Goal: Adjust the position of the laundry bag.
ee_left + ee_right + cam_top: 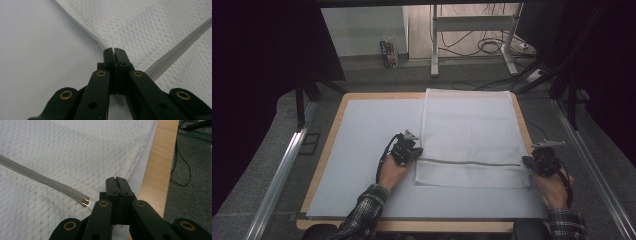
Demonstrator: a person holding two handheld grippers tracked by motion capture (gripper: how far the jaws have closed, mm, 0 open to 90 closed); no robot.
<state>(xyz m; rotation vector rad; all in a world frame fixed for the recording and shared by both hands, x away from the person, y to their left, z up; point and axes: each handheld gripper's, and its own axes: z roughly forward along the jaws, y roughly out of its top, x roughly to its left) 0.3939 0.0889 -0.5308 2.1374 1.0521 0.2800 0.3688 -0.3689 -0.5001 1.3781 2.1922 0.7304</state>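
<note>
Two tools sit at opposite sides of a white mesh bag [469, 135] lying flat on the worktop [362, 145]. Left tool [416, 152] is at the bag's left edge, jaws pressed together; in the left gripper view its tips [114, 51] meet right at the mesh hem, and whether any fabric is pinched betw. them can't be told. Right tool [528, 162] is at the bag's right edge, jaws also closed tight; in the right gripper view the tips [117, 180] sit at the hem where the mesh lifts a bit, pinch again unclear.

Grey zipper [469, 162] runs across the bag from one tool to the other, nr the bag's close end; its metal pull [85, 202] lies just left of the right tool's jaws. Wooden edge of the worktop [160, 167] runs just right of that tool, w/ grey carpet and black cables [181, 165] beyond. Nothing lies betw. the tools and the bag. Bag looks flat; contents can't be seen. Far past the worktop: a metal desk frame [472, 30] and a small carton [388, 54] on the floor.
</note>
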